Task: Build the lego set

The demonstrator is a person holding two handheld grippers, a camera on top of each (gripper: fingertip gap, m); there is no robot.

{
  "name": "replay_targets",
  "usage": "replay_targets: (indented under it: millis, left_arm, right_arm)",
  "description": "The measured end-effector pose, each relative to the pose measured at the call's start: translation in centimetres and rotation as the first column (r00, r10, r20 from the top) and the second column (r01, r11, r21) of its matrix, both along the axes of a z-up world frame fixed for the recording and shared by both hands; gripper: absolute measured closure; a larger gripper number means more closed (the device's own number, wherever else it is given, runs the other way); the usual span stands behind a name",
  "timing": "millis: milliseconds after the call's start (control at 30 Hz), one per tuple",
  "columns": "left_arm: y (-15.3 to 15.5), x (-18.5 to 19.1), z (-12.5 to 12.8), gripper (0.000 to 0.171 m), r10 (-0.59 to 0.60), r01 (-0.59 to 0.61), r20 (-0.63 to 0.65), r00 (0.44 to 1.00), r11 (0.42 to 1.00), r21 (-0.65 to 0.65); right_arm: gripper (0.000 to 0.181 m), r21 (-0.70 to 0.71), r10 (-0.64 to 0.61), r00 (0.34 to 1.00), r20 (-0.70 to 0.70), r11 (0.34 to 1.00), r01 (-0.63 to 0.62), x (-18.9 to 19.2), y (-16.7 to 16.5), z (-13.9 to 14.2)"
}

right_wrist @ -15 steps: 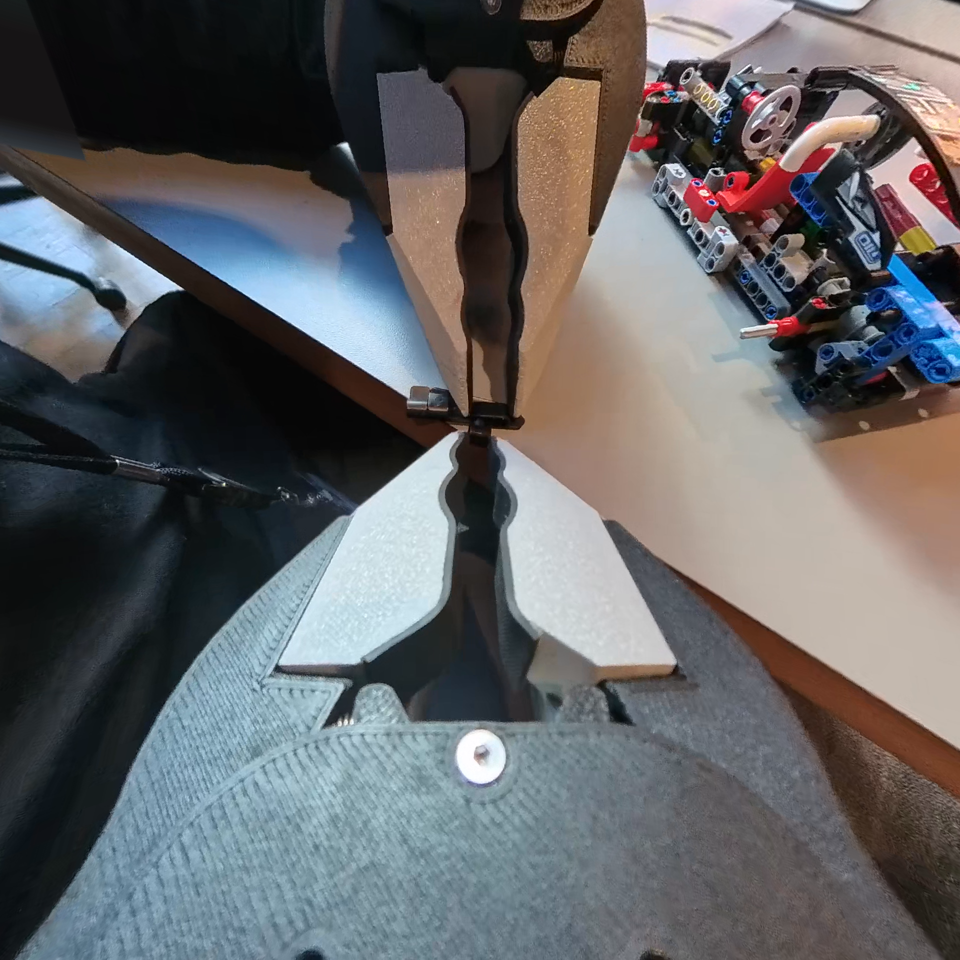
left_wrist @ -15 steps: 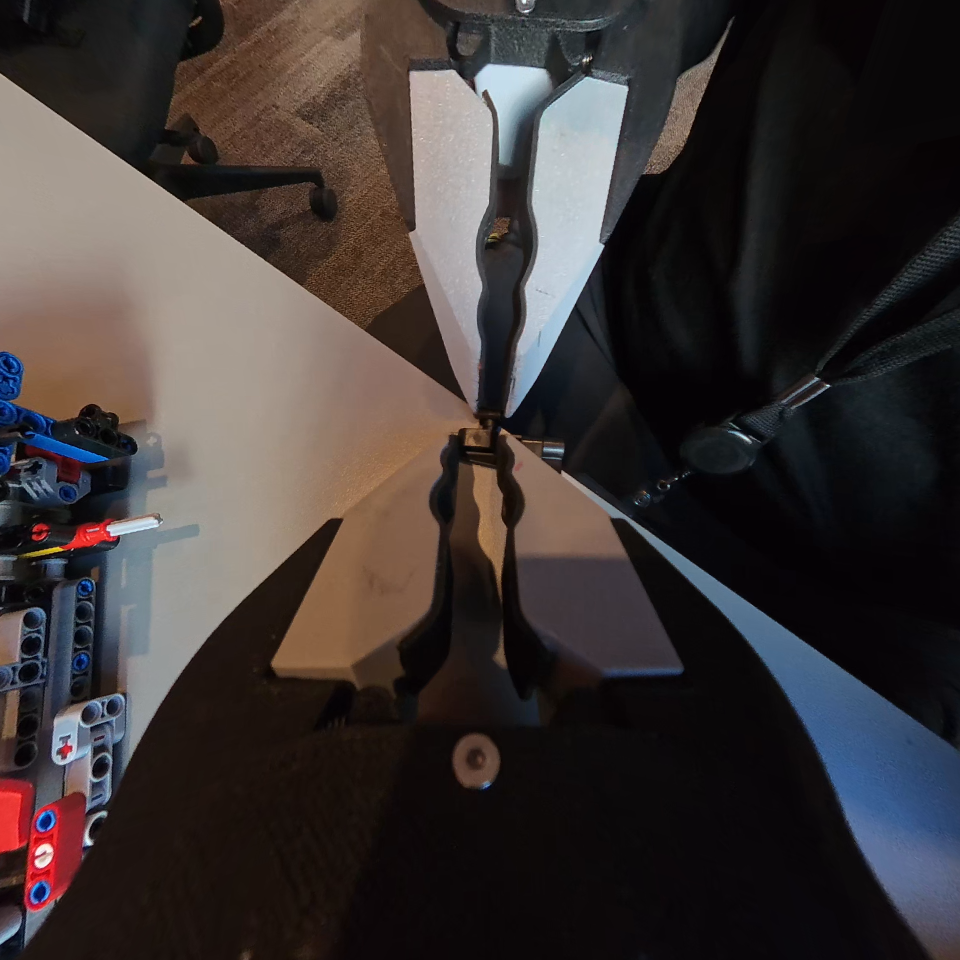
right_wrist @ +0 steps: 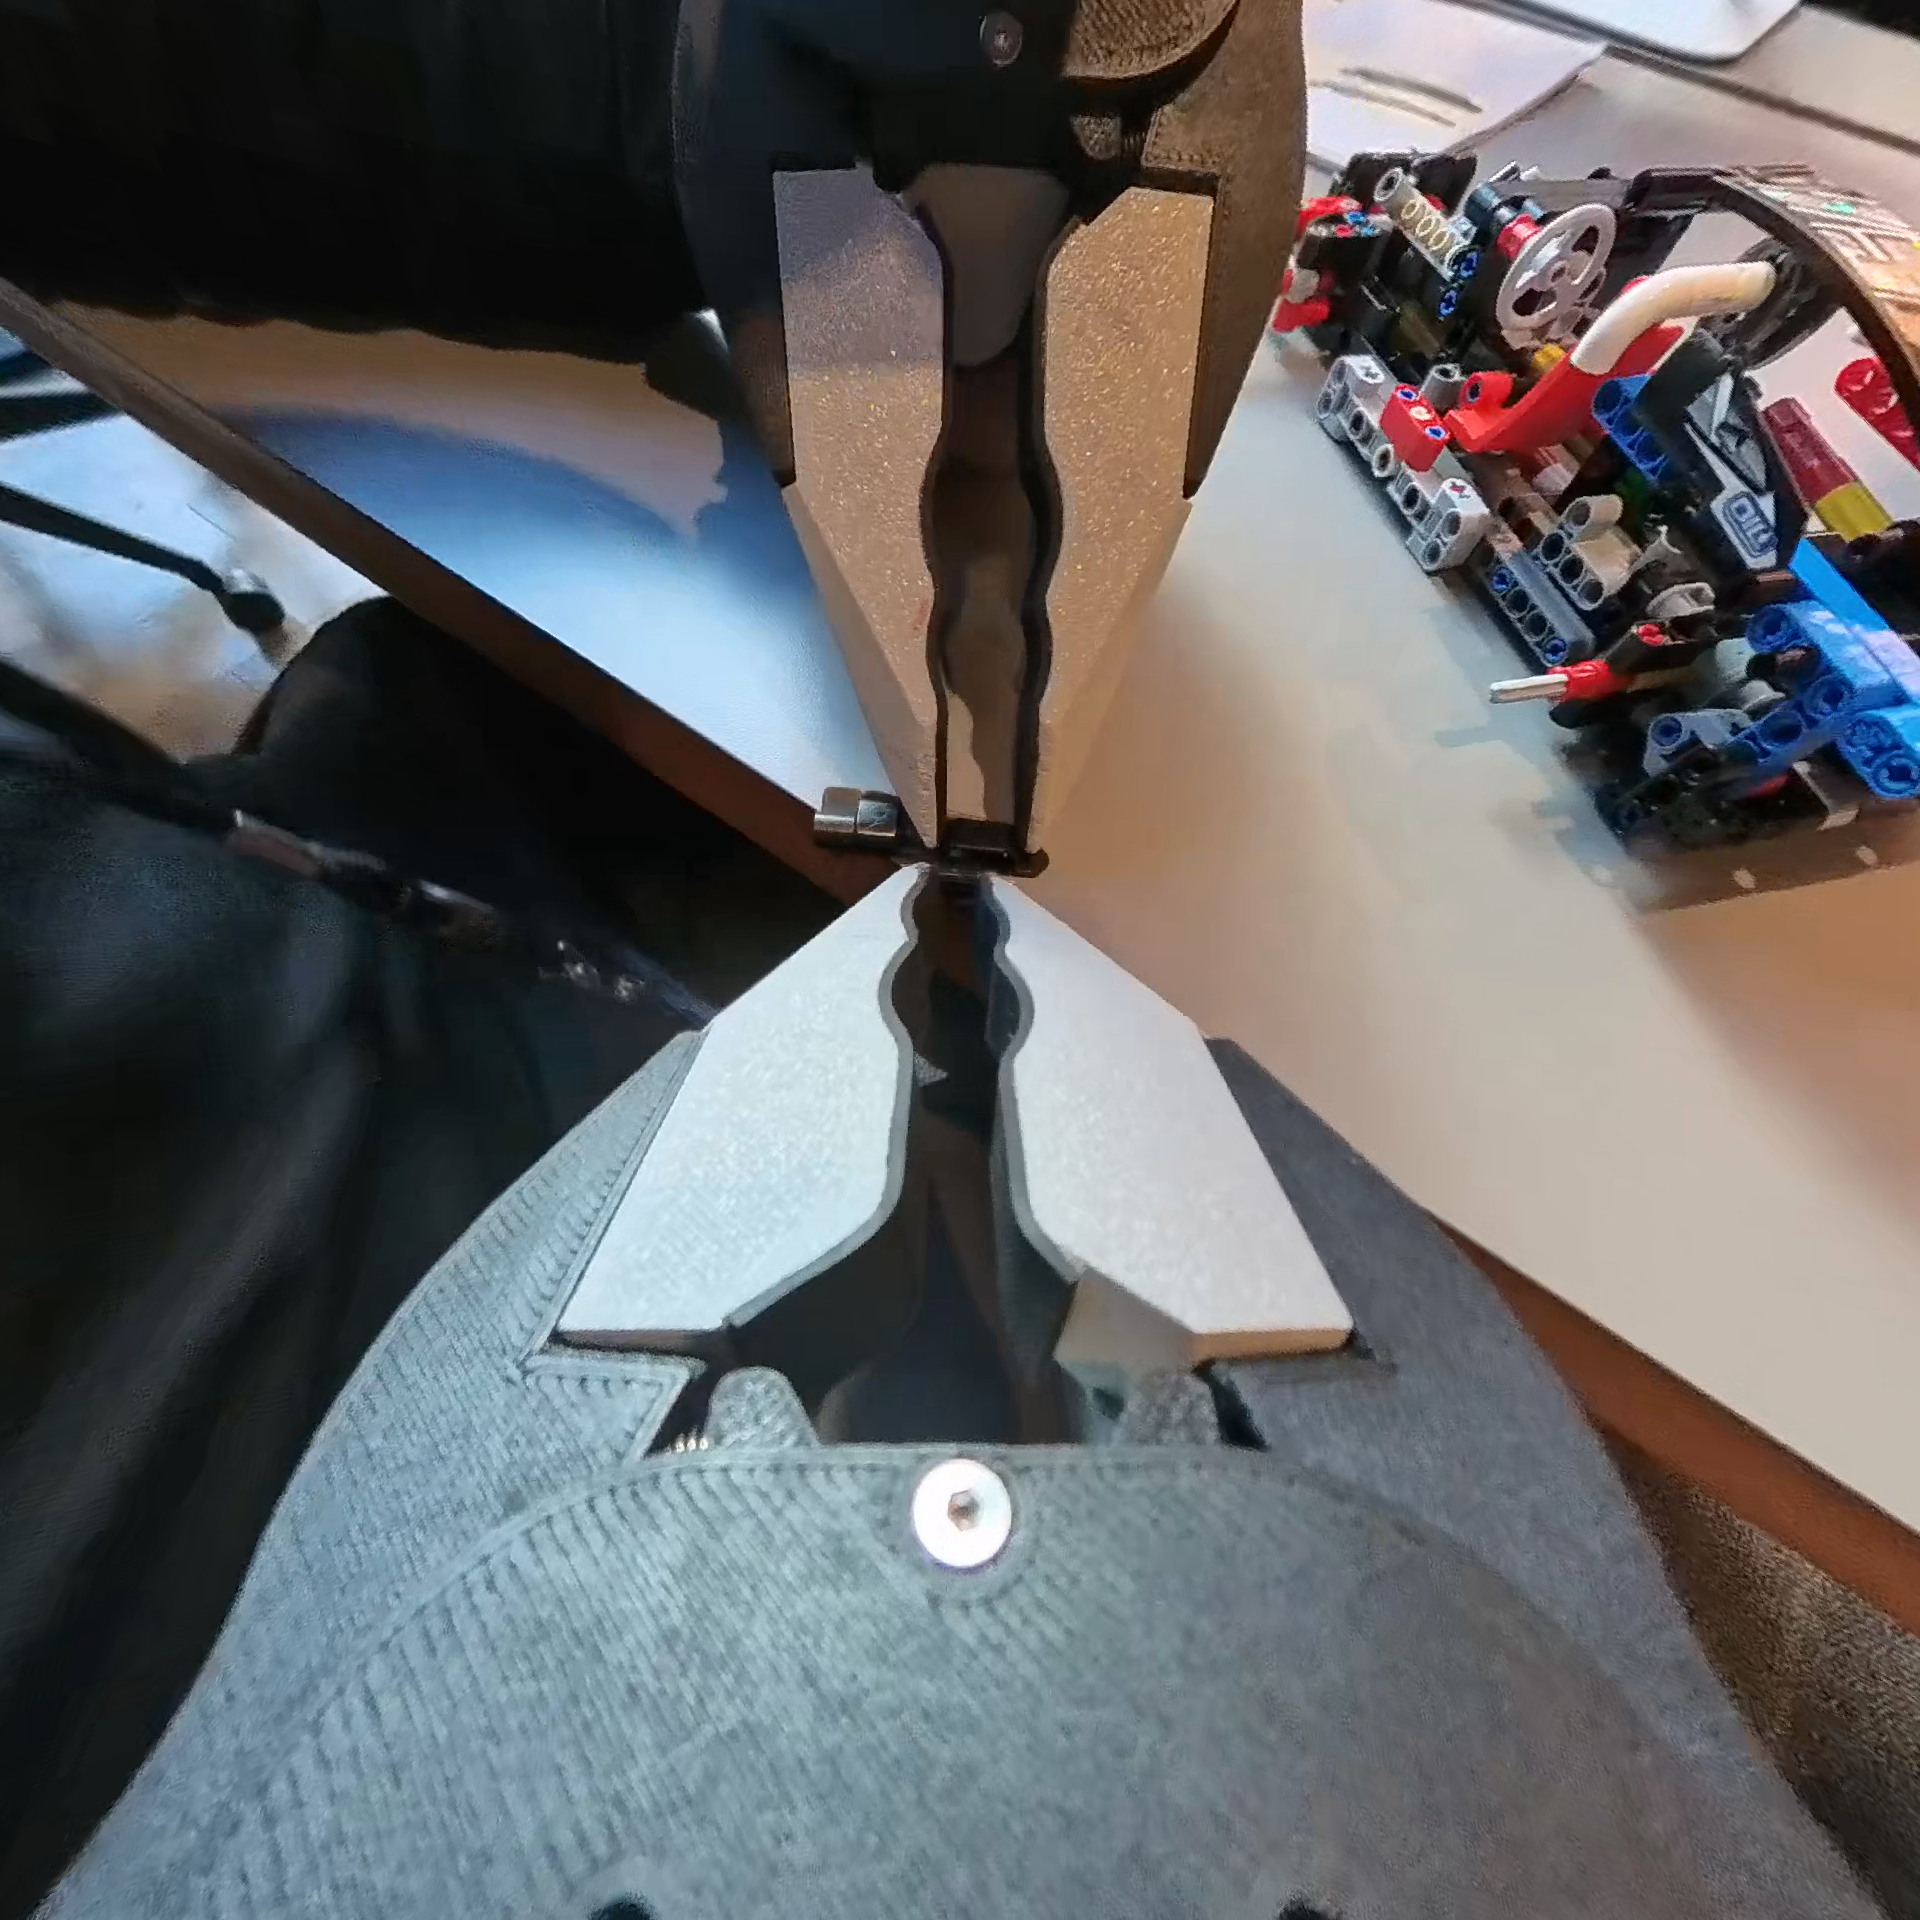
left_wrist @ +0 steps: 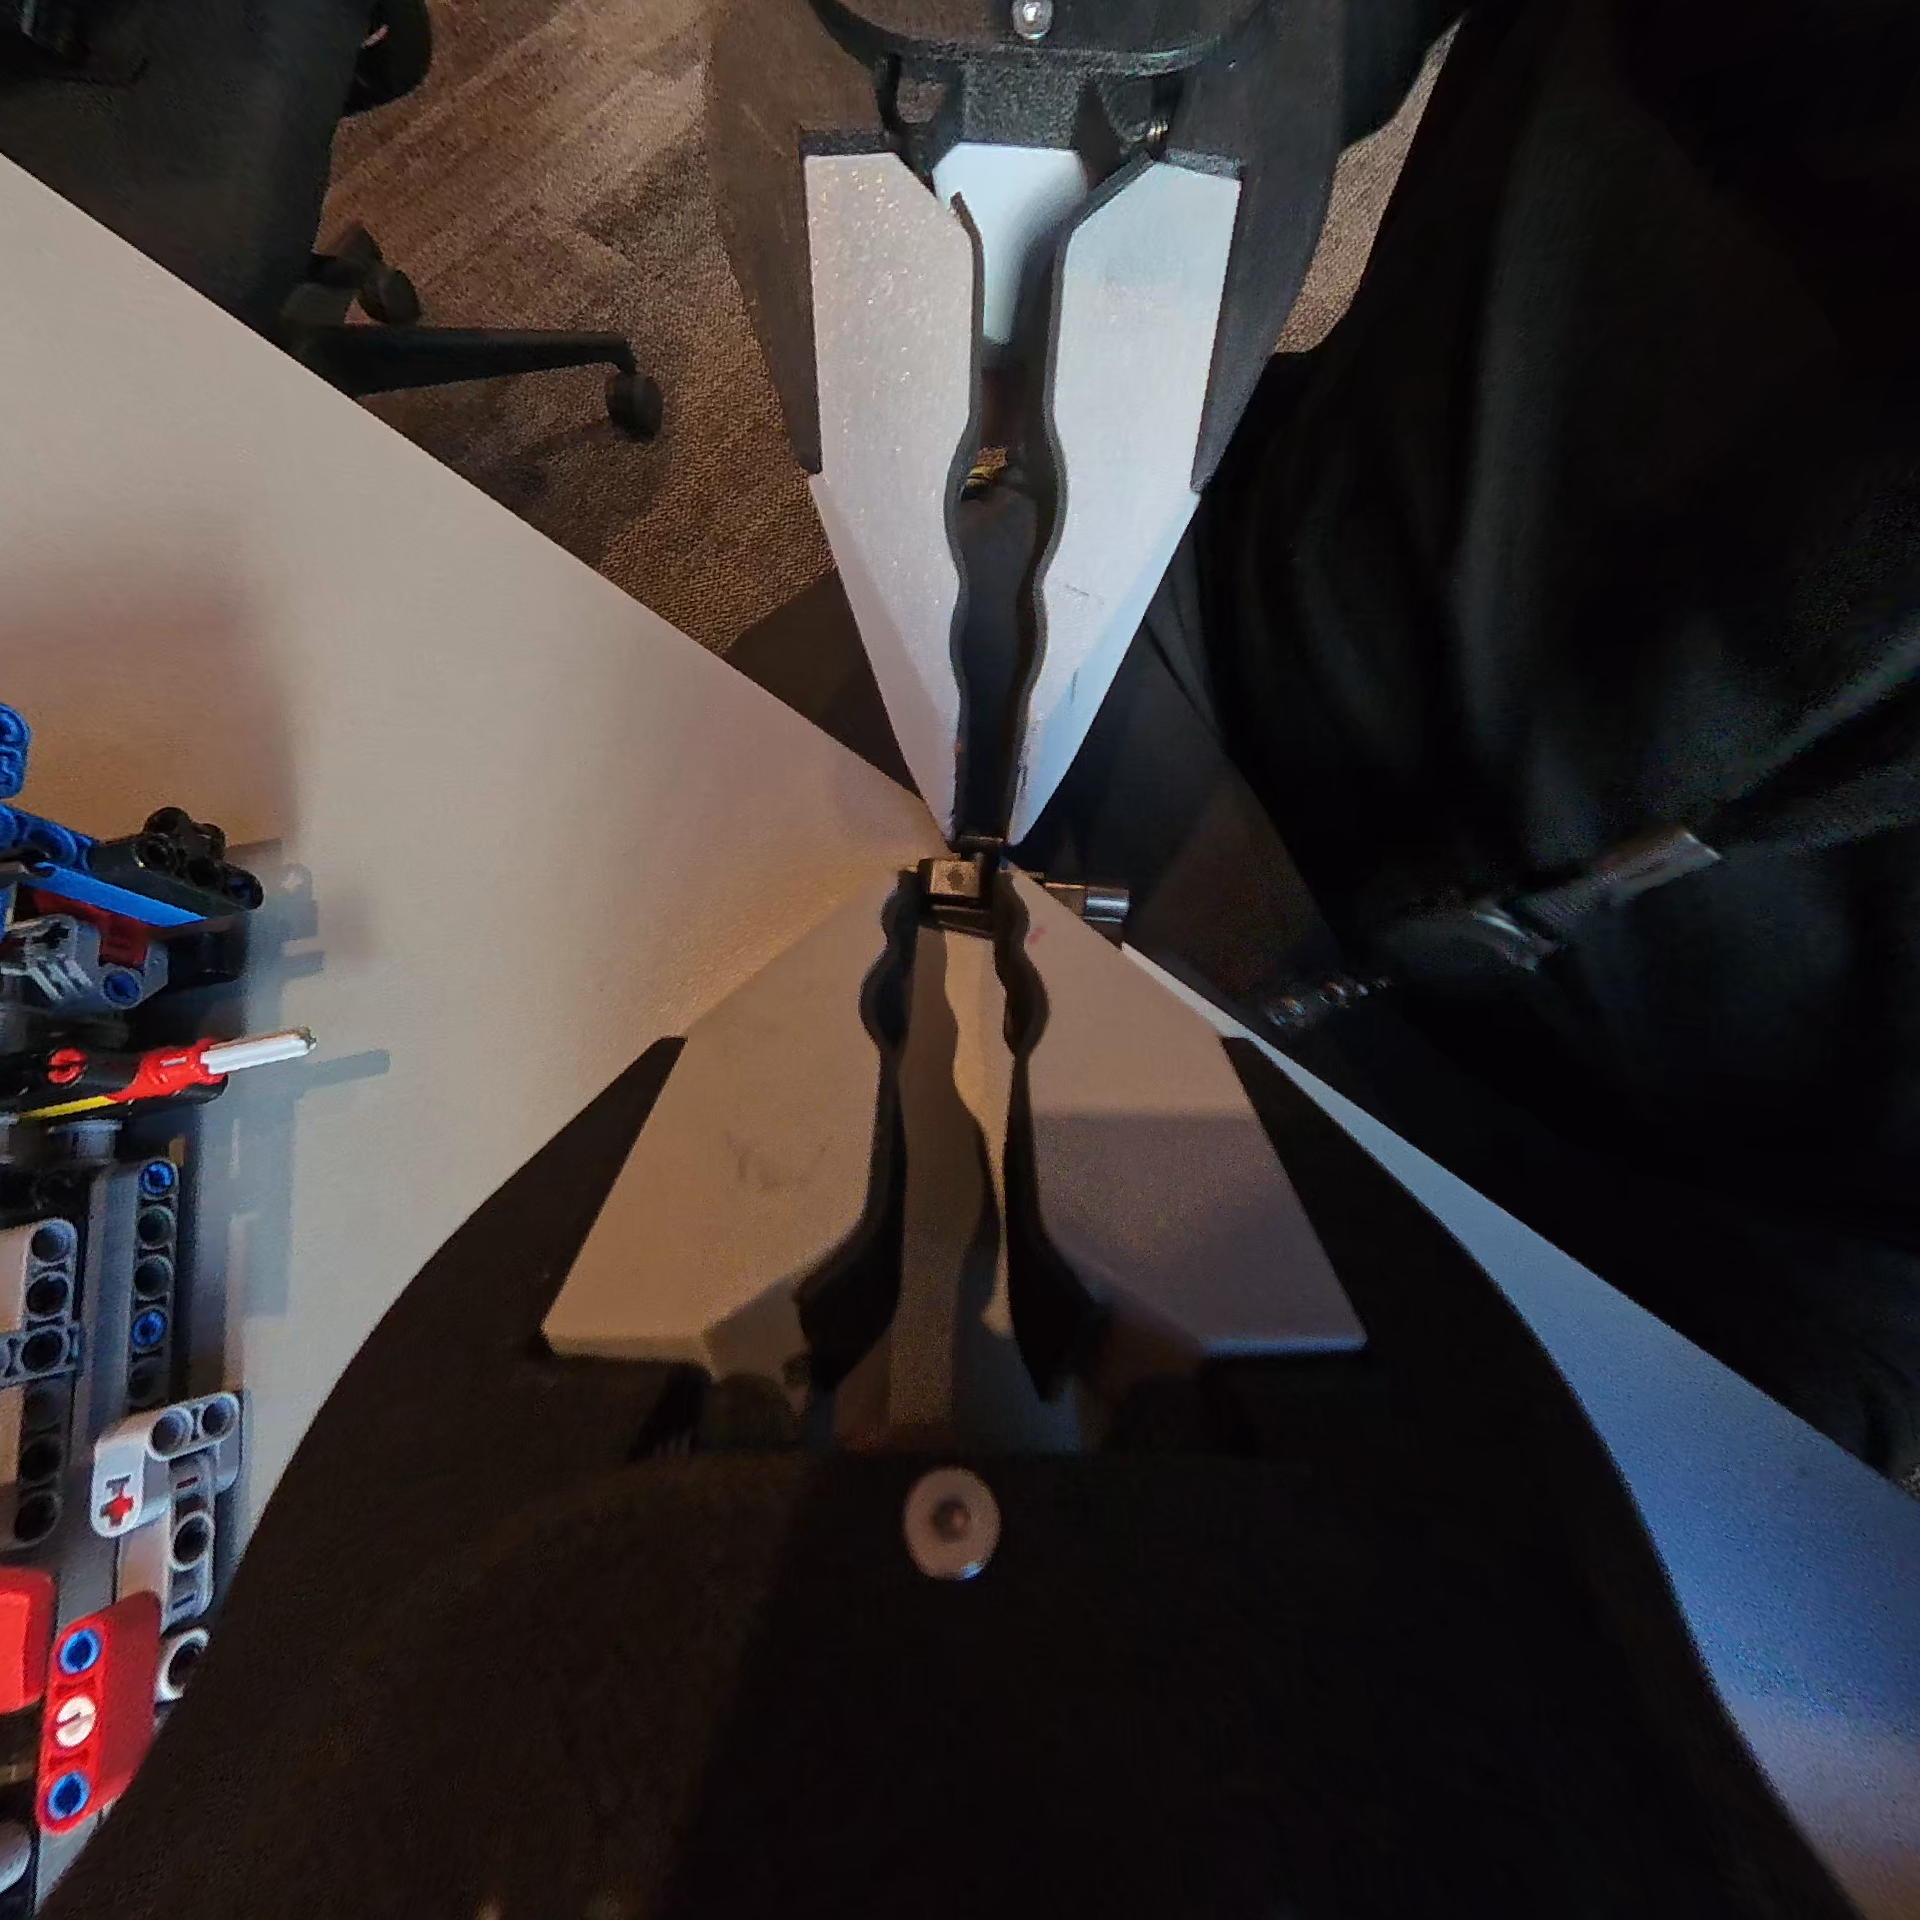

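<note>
Left gripper (left_wrist: 961,899) pinching small black lego connector piece (left_wrist: 956,891), right gripper (right_wrist: 951,883) tip-to-tip clamped on its pin, half-built multicoloured lego car (right_wrist: 1621,499) at 2 o'clock on white table (right_wrist: 1351,935)

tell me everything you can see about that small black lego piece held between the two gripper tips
The small black piece looks like glossy plastic, blocky, with a square face and a recess at its centre. A short dark stub juts out sideways from it. The left gripper is shut on its body, while the right gripper pinches a thin part on its far side, tip to tip. It hangs in the air above the edge of the white table, apart from the lego model.
</note>
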State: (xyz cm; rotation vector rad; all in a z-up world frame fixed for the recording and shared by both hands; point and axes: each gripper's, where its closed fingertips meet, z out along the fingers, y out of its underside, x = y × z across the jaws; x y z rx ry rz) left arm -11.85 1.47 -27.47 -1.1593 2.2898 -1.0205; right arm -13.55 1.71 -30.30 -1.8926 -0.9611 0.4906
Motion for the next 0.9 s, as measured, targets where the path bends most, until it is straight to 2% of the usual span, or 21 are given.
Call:
replay_targets:
  millis: [167,367,433,633,667,767,900]
  left_arm:
    - [0.1,-0.1,0.1,0.161,0.005,-0.006,0.023,1.000,0.999,0.031]
    - [0.8,0.1,0.1,0.160,0.059,-0.061,0.037,0.998,0.997,0.052]
    - [1.3,0.1,0.2,0.155,0.108,-0.111,0.043,0.993,0.992,0.057]
    - [2.6,-1.1,0.6,0.142,0.258,-0.259,0.046,0.965,0.965,0.026]
    - [2.5,-1.4,1.0,0.135,0.273,-0.273,0.062,0.960,0.962,0.001]
    - [3.1,-2.5,2.4,0.125,0.367,-0.364,0.098,0.925,0.930,-0.055]
    - [5.9,-4.9,4.1,0.126,0.524,-0.514,0.169,0.835,0.852,-0.100]
  right_arm:
    - [0.174,0.010,-0.011,0.998,-0.061,1.000,0.011,0.1,0.3,1.1]
    - [0.171,-0.048,0.031,0.999,-0.027,0.998,-0.032,-0.4,1.0,-0.1]
    - [0.176,-0.046,0.033,0.999,0.000,0.998,-0.033,-0.6,1.3,-0.1]
    - [0.176,-0.069,0.053,0.998,0.034,0.996,-0.050,-2.0,2.0,-0.2]
    - [0.176,-0.068,0.055,0.998,0.040,0.996,-0.052,-2.2,2.0,-0.1]
    - [0.176,-0.065,0.060,0.997,0.043,0.996,-0.057,-2.7,2.4,0.0]
    - [0.176,-0.087,0.069,0.998,0.005,0.994,-0.068,-3.3,2.8,1.1]
